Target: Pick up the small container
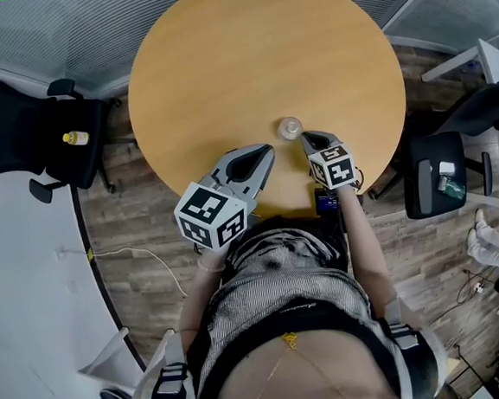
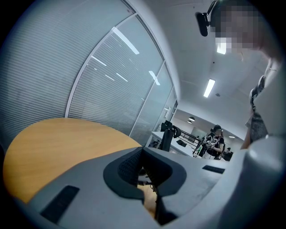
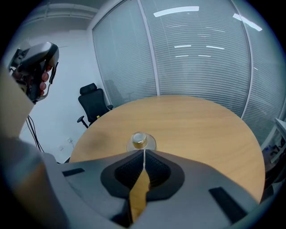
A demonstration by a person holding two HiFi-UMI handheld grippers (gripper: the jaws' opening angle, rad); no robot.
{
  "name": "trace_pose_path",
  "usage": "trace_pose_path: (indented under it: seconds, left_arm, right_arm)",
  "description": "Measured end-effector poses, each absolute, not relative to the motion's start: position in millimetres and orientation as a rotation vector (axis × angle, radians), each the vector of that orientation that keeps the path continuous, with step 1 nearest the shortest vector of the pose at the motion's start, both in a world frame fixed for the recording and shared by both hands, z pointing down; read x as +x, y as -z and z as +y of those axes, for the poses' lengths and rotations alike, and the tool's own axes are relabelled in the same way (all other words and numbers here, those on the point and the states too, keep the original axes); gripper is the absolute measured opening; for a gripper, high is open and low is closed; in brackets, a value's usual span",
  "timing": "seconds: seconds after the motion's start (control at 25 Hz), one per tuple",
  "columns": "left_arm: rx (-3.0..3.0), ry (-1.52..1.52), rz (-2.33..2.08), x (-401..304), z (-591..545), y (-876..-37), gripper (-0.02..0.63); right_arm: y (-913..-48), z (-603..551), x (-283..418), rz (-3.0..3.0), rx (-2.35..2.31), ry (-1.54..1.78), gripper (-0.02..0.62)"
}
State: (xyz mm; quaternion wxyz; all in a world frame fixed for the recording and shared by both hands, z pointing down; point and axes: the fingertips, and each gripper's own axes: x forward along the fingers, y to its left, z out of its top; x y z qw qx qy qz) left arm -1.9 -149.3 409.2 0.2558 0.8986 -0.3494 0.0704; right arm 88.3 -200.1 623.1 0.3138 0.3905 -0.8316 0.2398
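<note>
The small container (image 1: 290,128) is a squat, clear item with a round metallic cap and a wider clear base. It stands upright with its long axis vertical, at 5 o'clock from the centre of the round wooden table (image 1: 220,58).

The right gripper (image 3: 144,152) has its jaws pressed together and empty. Its tips sit just beside the container at 4 o'clock and hide the container's near edge.

The left gripper (image 1: 268,150) also has its jaws pressed together.
</note>
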Motion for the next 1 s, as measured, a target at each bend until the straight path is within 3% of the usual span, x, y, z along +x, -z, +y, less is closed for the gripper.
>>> trace_pose_path:
  seconds: [0.36, 0.48, 0.68, 0.8, 1.0]
  left_arm:
    - [2.424, -0.226, -0.909, 0.5, -145.3, -416.8, 0.002]
    - [2.419, -0.243, -0.898, 0.3, -144.9, -419.5, 0.002]
    - [2.407, -0.254, -0.885, -2.9, -145.7, -424.4, 0.002]
    - [2.403, -0.253, -0.887, -7.4, -147.9, -425.0, 0.002]
    - [2.382, -0.26, -0.906, -19.1, -151.3, -427.8, 0.002]
  right_arm:
    - [-629.9, -193.9, 90.9, -2.199, 1.006, -0.671, 0.03]
    - [-634.0, -193.4, 90.3, -2.194, 0.998, -0.7, 0.127]
    - [-643.6, -195.1, 85.3, -2.173, 0.983, -0.693, 0.208]
    - [-648.0, -199.0, 79.7, -2.178, 0.973, -0.699, 0.287]
    - [-654.0, -206.3, 70.8, -2.187, 0.983, -0.679, 0.316]
